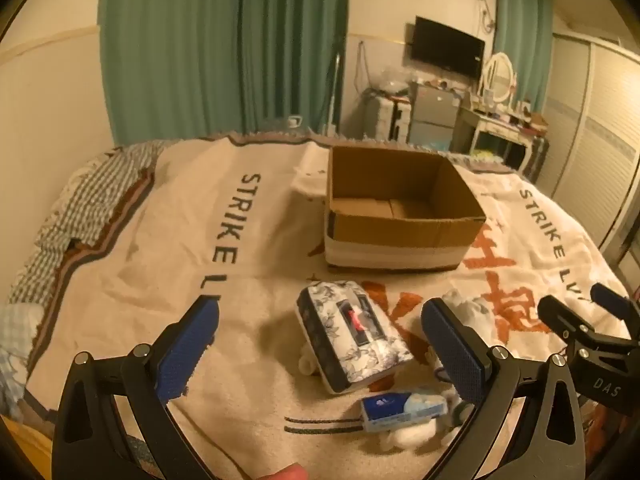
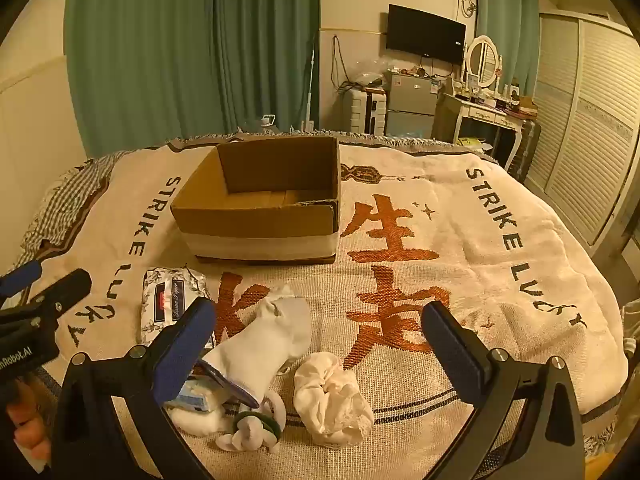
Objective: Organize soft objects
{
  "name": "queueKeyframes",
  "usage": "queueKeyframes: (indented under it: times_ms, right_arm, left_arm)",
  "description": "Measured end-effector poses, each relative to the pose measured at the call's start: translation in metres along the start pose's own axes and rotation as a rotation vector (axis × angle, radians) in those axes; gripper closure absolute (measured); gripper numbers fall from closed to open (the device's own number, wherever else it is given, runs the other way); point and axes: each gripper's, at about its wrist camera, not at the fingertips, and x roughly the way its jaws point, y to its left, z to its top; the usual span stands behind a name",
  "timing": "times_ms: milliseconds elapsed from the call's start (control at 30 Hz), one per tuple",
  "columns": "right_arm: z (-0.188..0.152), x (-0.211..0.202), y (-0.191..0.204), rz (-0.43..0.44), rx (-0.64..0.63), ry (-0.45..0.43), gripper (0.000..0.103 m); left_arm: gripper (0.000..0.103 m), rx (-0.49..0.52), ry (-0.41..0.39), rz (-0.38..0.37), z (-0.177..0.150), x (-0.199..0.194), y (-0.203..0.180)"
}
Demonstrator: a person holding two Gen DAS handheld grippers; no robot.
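Note:
An open cardboard box (image 1: 400, 216) (image 2: 264, 204) stands empty on the blanket-covered bed. In front of it lie a floral tissue pack (image 1: 352, 336) (image 2: 170, 300), a small blue tissue packet (image 1: 400, 406) (image 2: 196, 398), a white sock (image 2: 264, 344), a crumpled white cloth (image 2: 332, 398) and a white-and-green fabric piece (image 2: 252, 430). My left gripper (image 1: 320, 352) is open and empty, hovering just above the floral pack. My right gripper (image 2: 320, 348) is open and empty above the sock and cloth; it also shows at the right edge of the left wrist view (image 1: 580, 320).
The cream blanket (image 2: 460, 248) with orange characters and "STRIKE LUCKY" lettering covers the bed. A checked cloth (image 1: 80, 216) lies at the left edge. Green curtains, a TV, a fridge and a dressing table (image 2: 488, 112) stand beyond the bed's far edge.

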Motion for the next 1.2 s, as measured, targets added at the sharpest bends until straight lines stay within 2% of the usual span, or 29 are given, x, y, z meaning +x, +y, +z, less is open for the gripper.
queueKeyframes:
  times_ms: [133,433,1200]
  right_arm:
    - [0.000,0.000,0.000,0.002,0.003,-0.007,0.000]
    - [-0.007,0.001,-0.003,0.000,-0.003,-0.006,0.000]
    - [-0.003,0.004,0.002,0.000,-0.004,0.012,0.000]
  left_arm:
    - [0.000,-0.029,-0.018,0.001,0.000,-0.002,0.003]
    - [0.000,0.000,-0.003,0.004,0.000,-0.003,-0.004]
    - [0.000,-0.005,0.000,0.001,-0.001,-0.002,-0.007]
